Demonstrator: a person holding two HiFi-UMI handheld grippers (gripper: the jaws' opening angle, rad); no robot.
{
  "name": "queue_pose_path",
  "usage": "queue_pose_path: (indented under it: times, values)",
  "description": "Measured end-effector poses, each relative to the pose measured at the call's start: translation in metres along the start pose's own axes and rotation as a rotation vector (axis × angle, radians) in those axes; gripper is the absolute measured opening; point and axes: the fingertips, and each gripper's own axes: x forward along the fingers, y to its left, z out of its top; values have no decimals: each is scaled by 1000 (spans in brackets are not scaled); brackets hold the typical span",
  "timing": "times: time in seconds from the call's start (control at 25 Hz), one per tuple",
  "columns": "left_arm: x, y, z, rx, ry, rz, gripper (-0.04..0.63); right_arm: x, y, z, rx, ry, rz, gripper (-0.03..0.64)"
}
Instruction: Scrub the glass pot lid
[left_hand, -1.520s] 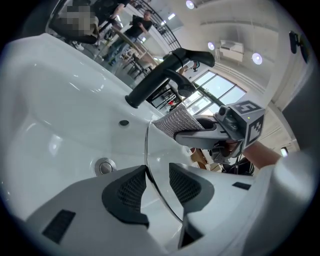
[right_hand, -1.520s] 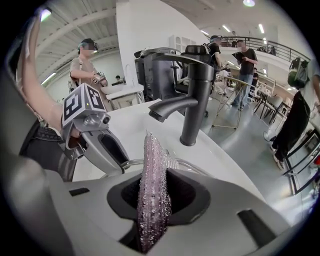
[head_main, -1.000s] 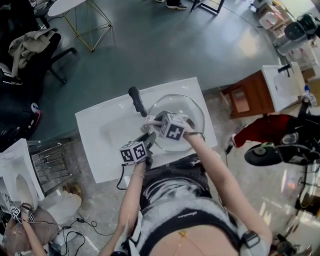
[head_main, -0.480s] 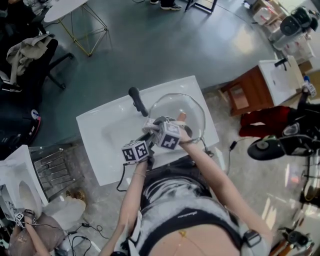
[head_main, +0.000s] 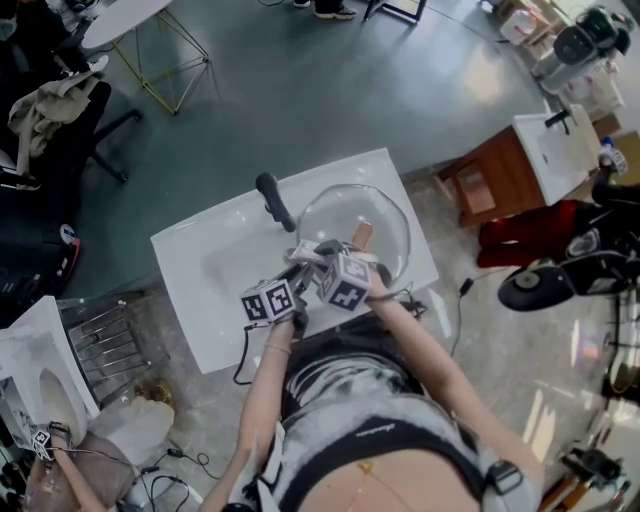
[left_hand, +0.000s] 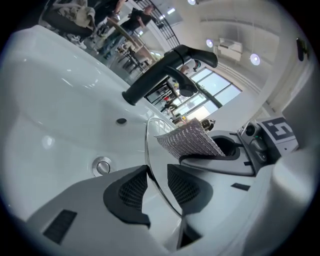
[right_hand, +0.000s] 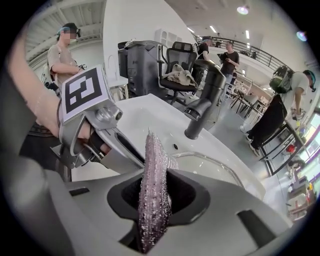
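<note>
Left tool (left_hand: 157, 187) is closing its jaws on the steel rim of the lid (left_hand: 161, 156); the rim runs slantwise between the two black pads, against the left one. Right tool (right_hand: 159, 197) is clamped on a glittery purple-grey scourer (right_hand: 150, 165), which sticks up on edge from between its jaws. In the left gripper view the scourer's free end lies against the far face of the glass, near the top of the rim. The lid stands tilted on edge over the white sink (head_main: 205, 265), to the right of the black tap (head_main: 274, 200), with the drain (left_hand: 102, 166) on the side away from the scourer. From the head view the clear disc covers the sink's right part, and its brownish knob (head_main: 362, 234) points away from the person. Both tools meet at the lid's near edge, their marker cubes side by side.
</note>
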Motion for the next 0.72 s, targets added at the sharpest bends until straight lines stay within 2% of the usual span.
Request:
queue_pose_path:
  times: [0.28,0.6,0.72]
  values:
    - [1,-1,-1,10,7,1,120,-13,-9,-21,33,-24,-87,89]
    - [0,0,-1,19,25,13,121,-20,-6,-25,134,-45,-7,89]
    - [0,0,0,16,32,17,121,-22,2,-24,135,-69,22,89]
